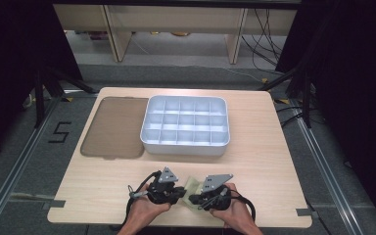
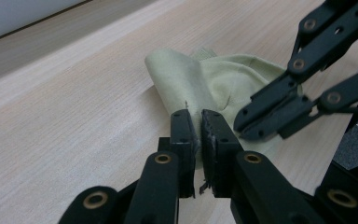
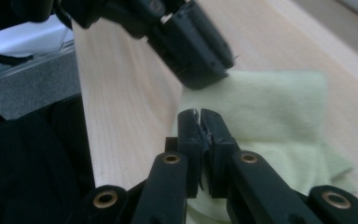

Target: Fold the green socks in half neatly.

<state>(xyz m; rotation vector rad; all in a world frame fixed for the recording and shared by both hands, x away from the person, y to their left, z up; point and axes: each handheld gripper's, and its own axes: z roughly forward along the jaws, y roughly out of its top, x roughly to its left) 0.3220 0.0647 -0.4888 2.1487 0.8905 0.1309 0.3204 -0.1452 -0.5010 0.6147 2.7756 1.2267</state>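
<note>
A pale yellow-green cloth (image 1: 192, 185) lies bunched on the wooden table (image 1: 269, 166) near its front edge, between my two grippers. My left gripper (image 1: 181, 195) points right, its jaws shut on a fold of the cloth (image 2: 214, 79); in the left gripper view the fabric is pinched between the pads of my left gripper (image 2: 200, 123). My right gripper (image 1: 192, 199) points left and meets it tip to tip. In the right gripper view, my right gripper (image 3: 199, 119) is shut on the near edge of the cloth (image 3: 270, 107), just below the left gripper (image 3: 209, 74).
A white tray (image 1: 186, 148) divided into several compartments stands at the table's middle back. Left of it lies a flat brownish translucent lid (image 1: 112, 127). A person's hands come in over the front edge. Shelving legs and cables stand beyond the table.
</note>
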